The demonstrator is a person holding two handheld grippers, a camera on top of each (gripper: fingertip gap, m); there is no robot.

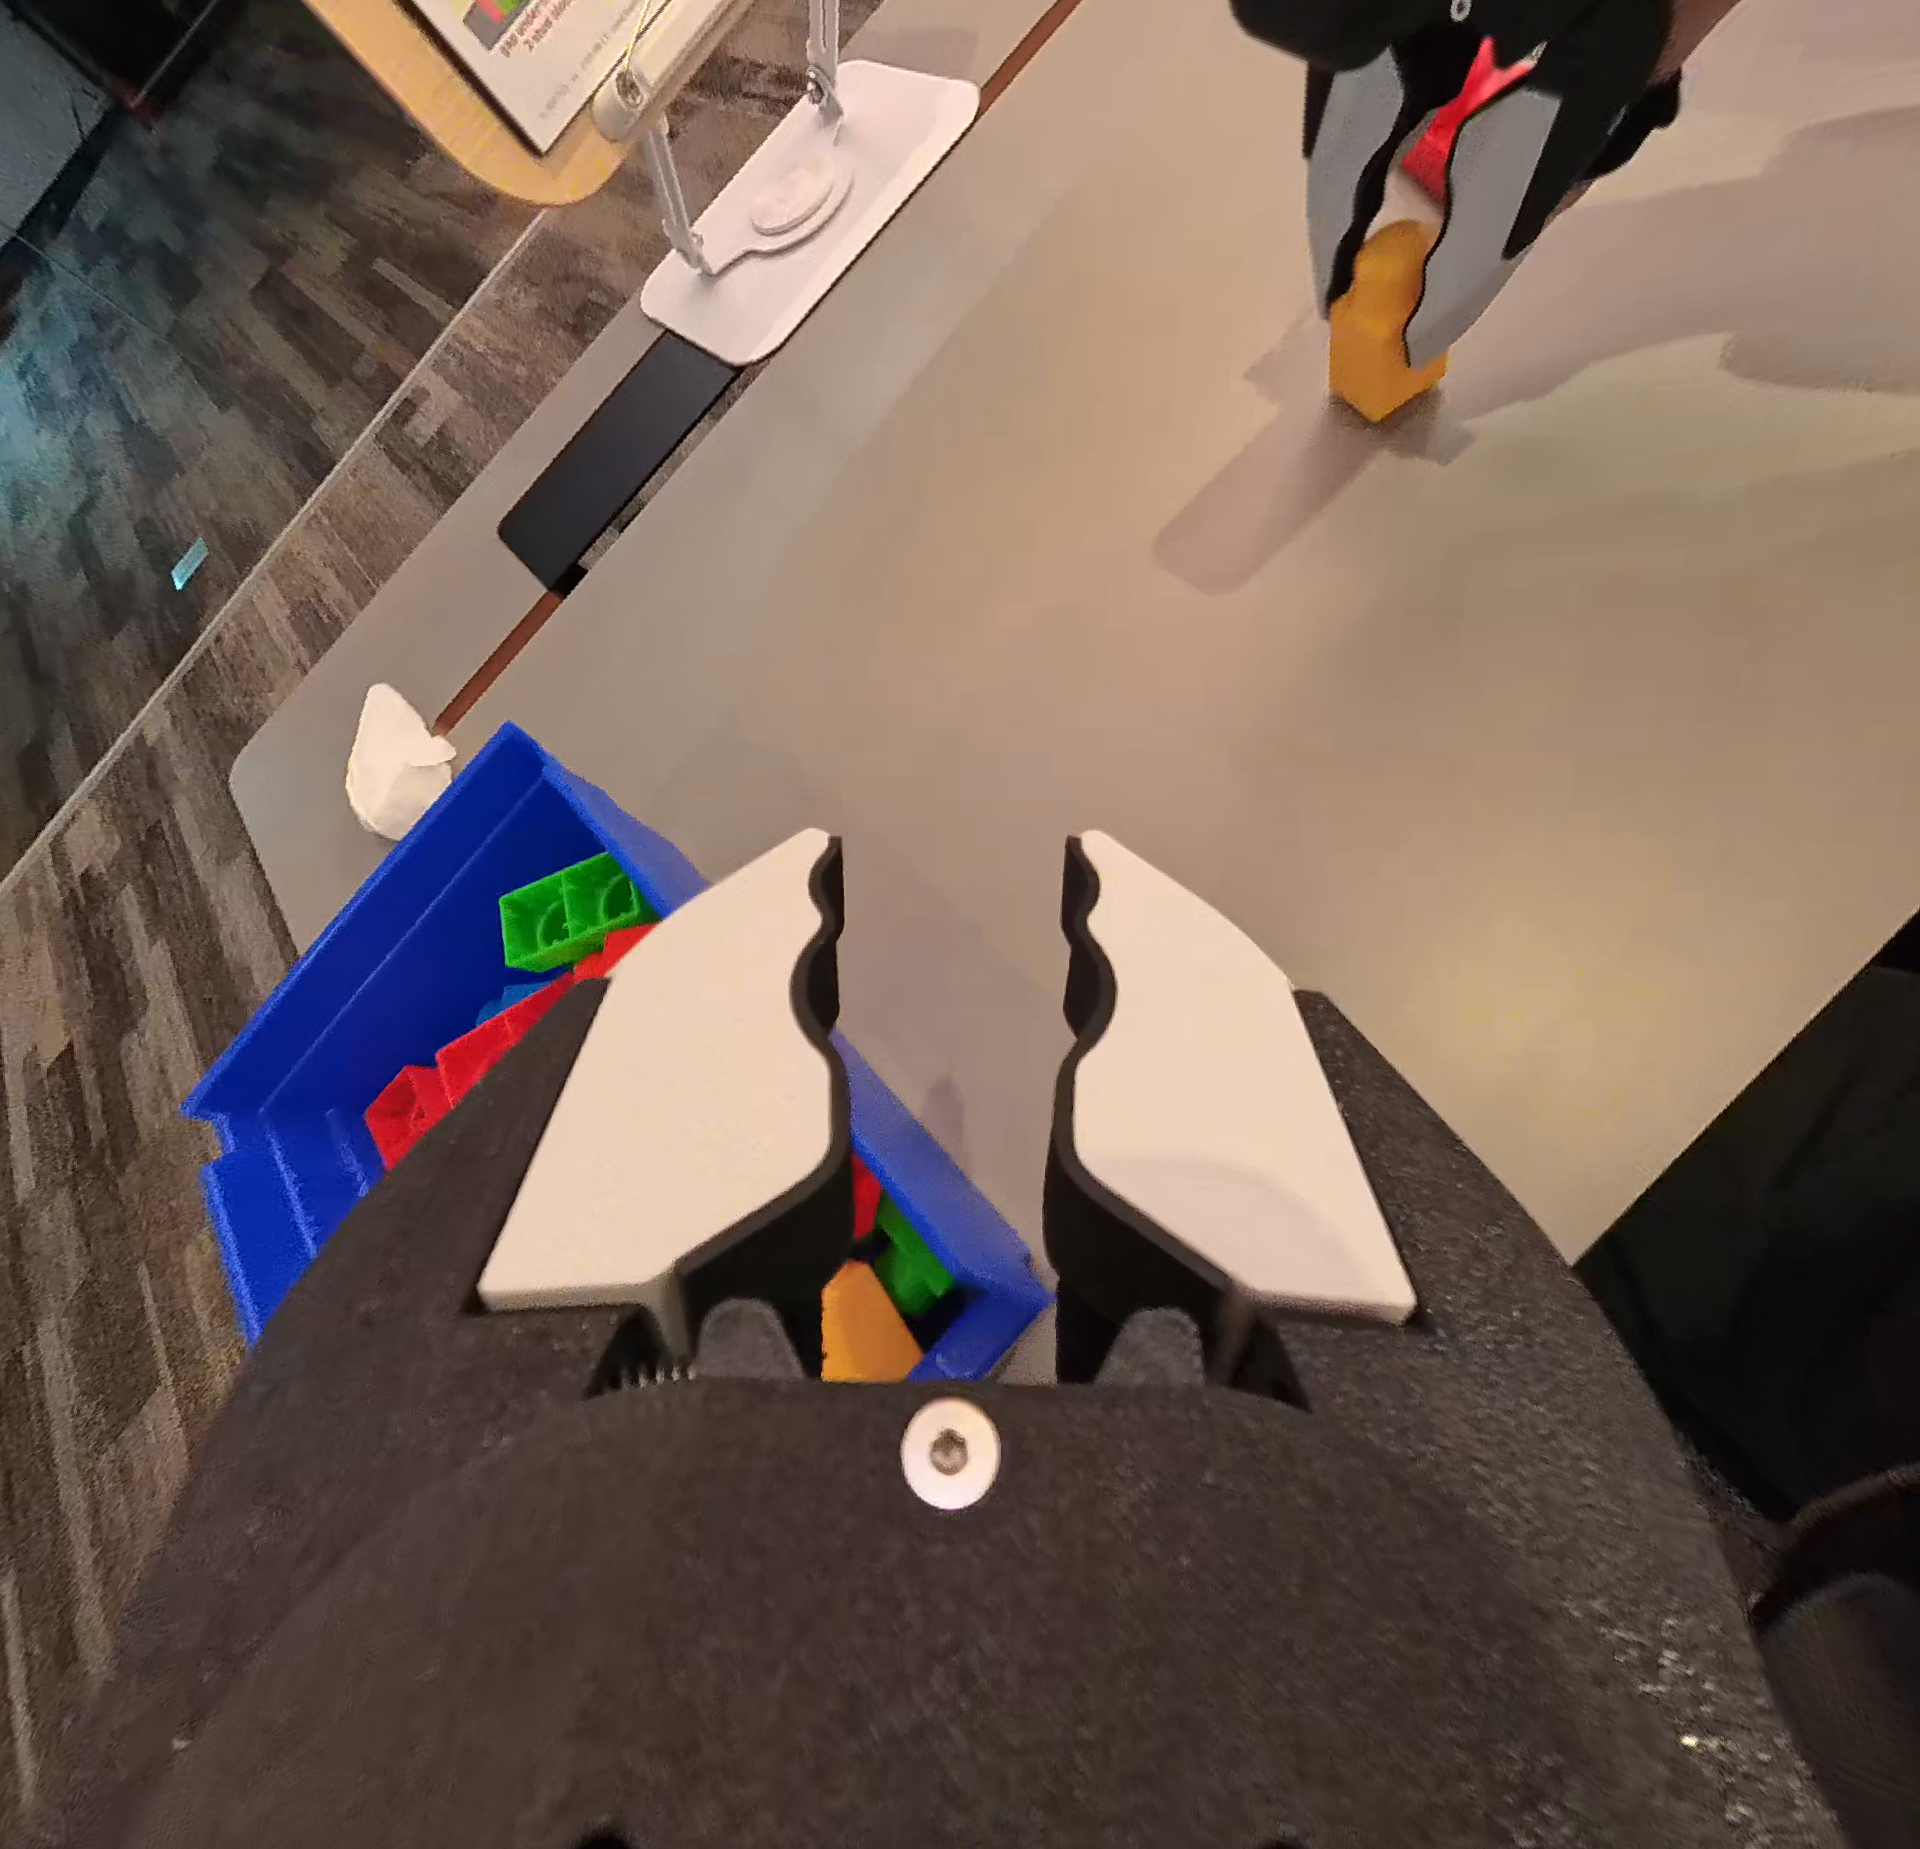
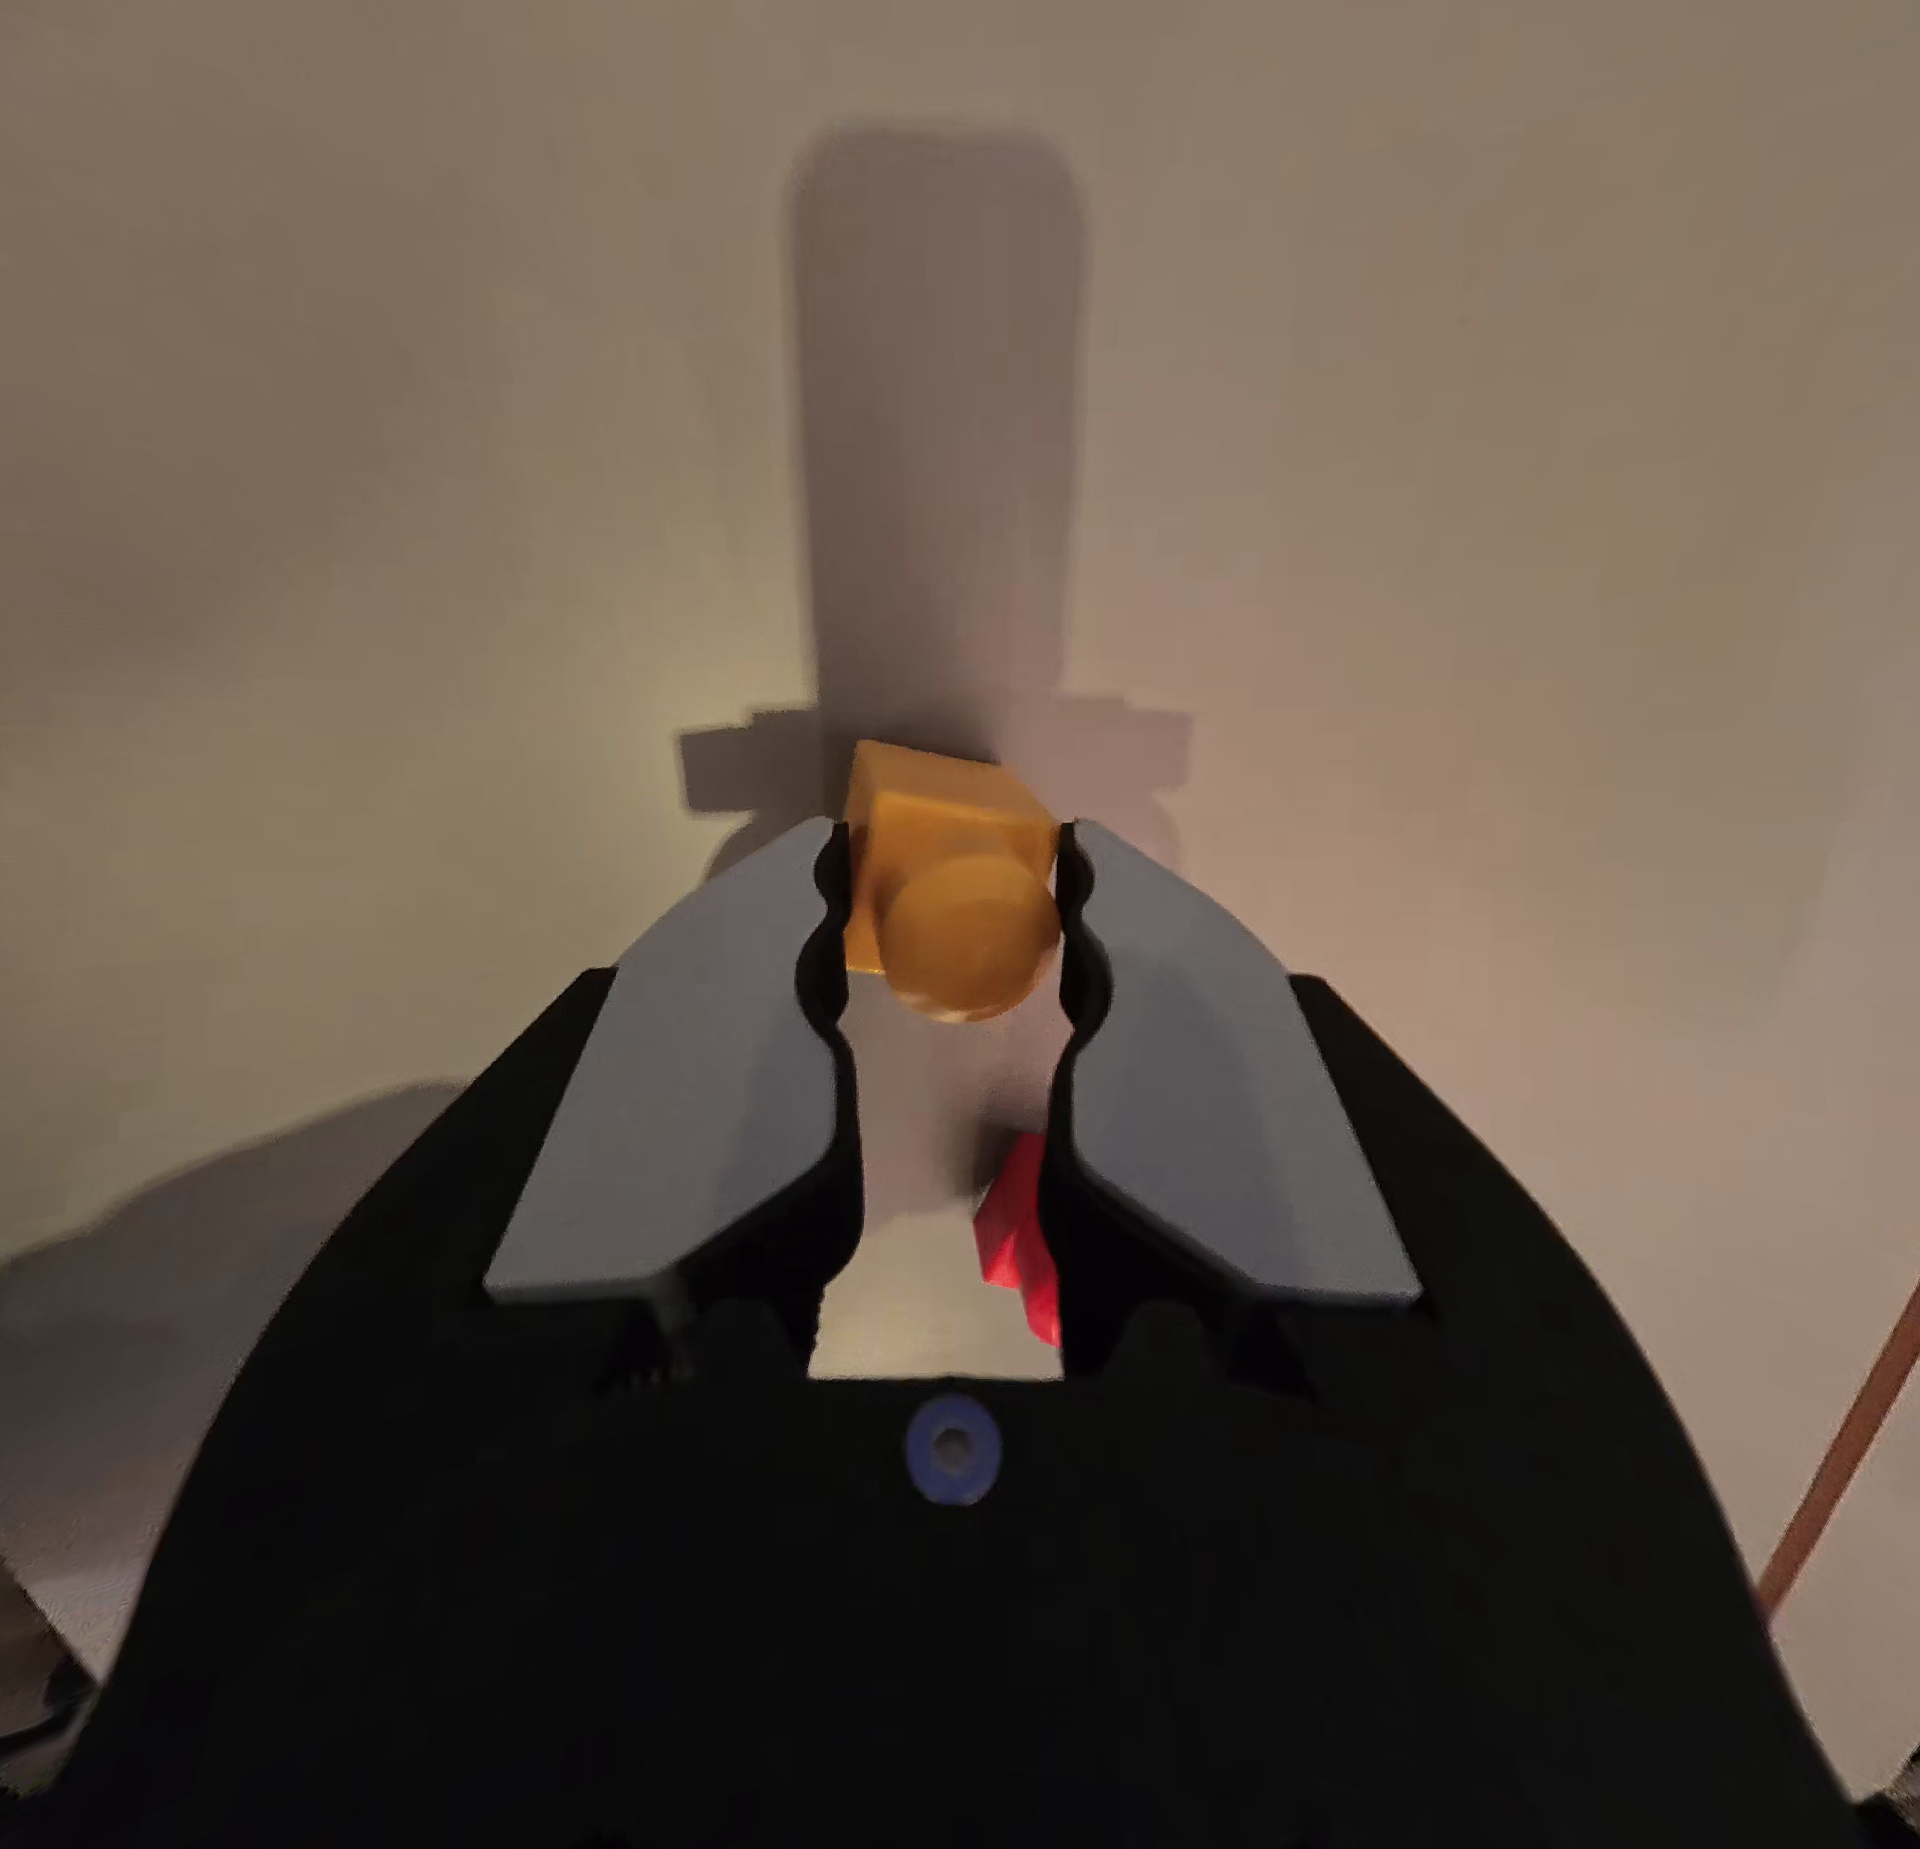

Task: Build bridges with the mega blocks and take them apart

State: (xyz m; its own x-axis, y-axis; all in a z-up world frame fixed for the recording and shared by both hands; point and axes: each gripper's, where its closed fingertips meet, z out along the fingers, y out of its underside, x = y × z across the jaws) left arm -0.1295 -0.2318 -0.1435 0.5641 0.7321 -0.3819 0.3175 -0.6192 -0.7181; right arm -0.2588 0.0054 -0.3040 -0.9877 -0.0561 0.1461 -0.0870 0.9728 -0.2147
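My right gripper (image 2: 951,843) is shut on a yellow mega block (image 2: 966,926), which has a single stud facing the camera. In the left wrist view this block (image 1: 1382,376) rests on the grey table at the far right, with the right gripper (image 1: 1382,329) clamped on its sides. A red block (image 2: 1013,1238) lies just behind it, also seen in the left wrist view (image 1: 1429,152). My left gripper (image 1: 951,854) is open and empty, hovering over the right end of a blue bin (image 1: 343,1020). The bin holds green (image 1: 566,911), red (image 1: 457,1072) and yellow (image 1: 857,1321) blocks.
A white stand base (image 1: 821,210) and a black flat panel (image 1: 623,459) sit along the table's far-left edge. A crumpled white tissue (image 1: 390,760) lies beside the bin. A picture board (image 1: 499,23) is beyond the edge, above carpet floor (image 1: 156,449).
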